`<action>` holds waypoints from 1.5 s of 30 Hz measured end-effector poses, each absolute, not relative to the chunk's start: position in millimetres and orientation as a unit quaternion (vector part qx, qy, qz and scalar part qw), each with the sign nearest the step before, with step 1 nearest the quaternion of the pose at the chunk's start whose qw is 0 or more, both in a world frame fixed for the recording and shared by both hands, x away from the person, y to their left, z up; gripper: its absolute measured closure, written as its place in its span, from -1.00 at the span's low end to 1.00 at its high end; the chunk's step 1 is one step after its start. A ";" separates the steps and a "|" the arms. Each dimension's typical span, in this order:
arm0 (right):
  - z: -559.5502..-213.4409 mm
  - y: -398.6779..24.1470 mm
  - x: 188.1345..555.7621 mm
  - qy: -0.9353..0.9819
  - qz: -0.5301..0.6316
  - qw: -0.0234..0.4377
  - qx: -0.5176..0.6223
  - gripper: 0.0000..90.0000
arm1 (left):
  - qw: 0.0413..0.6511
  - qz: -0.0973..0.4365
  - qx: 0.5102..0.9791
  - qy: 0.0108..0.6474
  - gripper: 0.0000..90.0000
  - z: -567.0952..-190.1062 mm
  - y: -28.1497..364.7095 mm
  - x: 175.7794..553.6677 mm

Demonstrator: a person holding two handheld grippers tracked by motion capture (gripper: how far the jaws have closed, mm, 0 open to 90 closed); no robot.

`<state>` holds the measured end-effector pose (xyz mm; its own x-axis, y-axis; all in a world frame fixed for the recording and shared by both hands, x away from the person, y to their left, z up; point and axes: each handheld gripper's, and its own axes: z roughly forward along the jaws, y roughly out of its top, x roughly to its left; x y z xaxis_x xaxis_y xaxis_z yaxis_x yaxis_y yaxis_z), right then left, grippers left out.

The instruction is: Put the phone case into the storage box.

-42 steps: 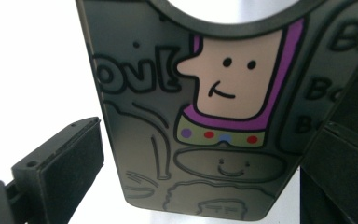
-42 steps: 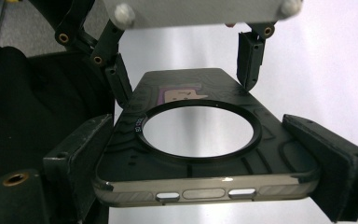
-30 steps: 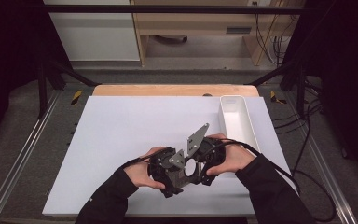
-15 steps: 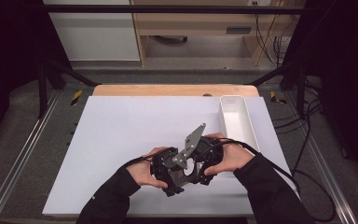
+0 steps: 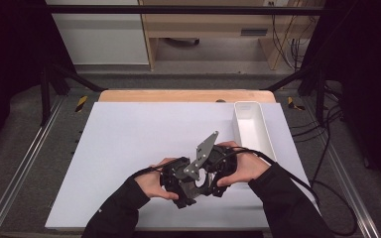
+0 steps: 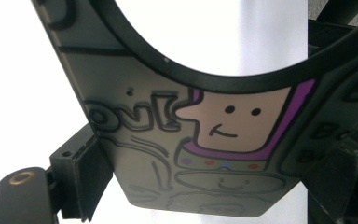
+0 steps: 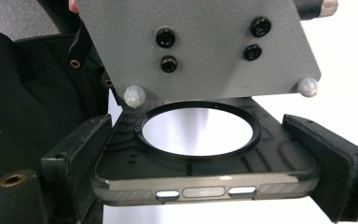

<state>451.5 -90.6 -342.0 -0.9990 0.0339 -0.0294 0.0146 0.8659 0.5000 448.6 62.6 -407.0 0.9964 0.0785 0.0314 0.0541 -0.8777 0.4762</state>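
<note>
White tabletop (image 5: pixel 129 148), wooden edge beyond; grey floor (image 5: pixel 25 124), pale cabinet (image 5: pixel 99 34), dark surroundings.

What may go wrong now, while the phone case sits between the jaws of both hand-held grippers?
1. The left hand-held gripper has just been closing its jaws around the phone case. Whether its pads press yet is unclear, so the case may drop if the right hand-held gripper releases early.
2. Squeezed from two sides, the thin case may bend or spring out.
3. The grey plate hangs close over the case and may knock it.

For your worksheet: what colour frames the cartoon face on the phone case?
Purple, clearest in the left gripper view: phone case.
</note>
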 end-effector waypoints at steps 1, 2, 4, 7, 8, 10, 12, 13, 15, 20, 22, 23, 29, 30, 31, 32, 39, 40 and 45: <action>-342.0 -90.6 451.6 0.965 0.260 0.019 0.012 -0.74 | 0.246 0.025 0.968 0.034 -0.75 -406.9 62.7 448.7; -341.8 -90.7 451.6 0.965 0.262 0.019 0.012 -0.74 | 0.246 0.025 0.968 0.034 -0.74 -406.6 63.0 448.8; -341.8 -91.1 451.9 0.964 0.264 0.020 0.012 -0.75 | 0.247 0.028 0.968 0.034 -0.74 -406.5 63.5 448.7; -341.7 -91.4 452.1 0.964 0.266 0.019 0.011 -0.75 | 0.249 0.031 0.967 0.034 -0.74 -406.3 64.0 448.2; -341.6 -91.4 452.3 0.963 0.267 0.018 0.011 -0.76 | 0.251 0.032 0.967 0.033 -0.74 -406.2 64.2 448.0; -341.5 -91.6 452.1 0.962 0.271 0.011 0.013 -0.81 | 0.254 0.034 0.966 0.033 -0.74 -405.8 64.7 447.6; -341.0 -92.1 451.1 0.961 0.275 0.015 0.010 -0.84 | 0.259 0.031 0.965 0.035 -0.74 -405.3 65.8 447.6; -340.7 -92.5 450.7 0.961 0.277 0.013 0.010 -0.88 | 0.261 0.034 0.964 0.036 -0.74 -404.9 66.5 447.6; -339.3 -93.8 449.4 0.958 0.285 0.020 0.007 -0.90 | 0.264 0.031 0.963 0.038 -0.74 -404.5 68.4 448.4; -333.9 -98.2 447.9 0.953 0.300 0.033 0.014 -0.95 | 0.276 0.032 0.960 0.043 -0.74 -404.1 73.7 448.6; -331.9 -100.6 447.0 0.950 0.308 0.038 0.015 -0.96 | 0.280 0.031 0.959 0.046 -0.74 -404.5 76.2 448.4; -330.7 -101.9 446.5 0.949 0.312 0.039 0.016 -0.96 | 0.283 0.032 0.957 0.048 -0.74 -405.0 77.6 448.4; -324.9 -111.5 443.2 0.938 0.340 0.057 0.023 -0.97 | 0.306 0.031 0.950 0.058 -0.74 -407.3 87.6 448.2; -324.1 -113.4 443.1 0.936 0.345 0.061 0.024 -0.96 | 0.312 0.030 0.948 0.060 -0.74 -407.6 89.3 447.7; -323.5 -115.2 442.6 0.933 0.353 0.062 0.025 -0.96 | 0.316 0.032 0.946 0.061 -0.75 -407.8 90.9 447.1; -322.9 -117.3 442.6 0.931 0.358 0.062 0.026 -0.96 | 0.322 0.032 0.944 0.062 -0.74 -408.2 92.5 446.6; -321.4 -128.1 441.2 0.913 0.401 0.067 0.037 -0.96 | 0.347 0.035 0.935 0.068 -0.75 -410.2 101.1 444.3; -321.5 -129.5 441.2 0.910 0.407 0.069 0.039 -0.96 | 0.354 0.035 0.932 0.070 -0.75 -410.7 102.2 443.9; -324.5 -135.5 441.4 0.898 0.433 0.067 0.046 -0.97 | 0.376 0.038 0.923 0.075 -0.75 -412.4 106.0 442.6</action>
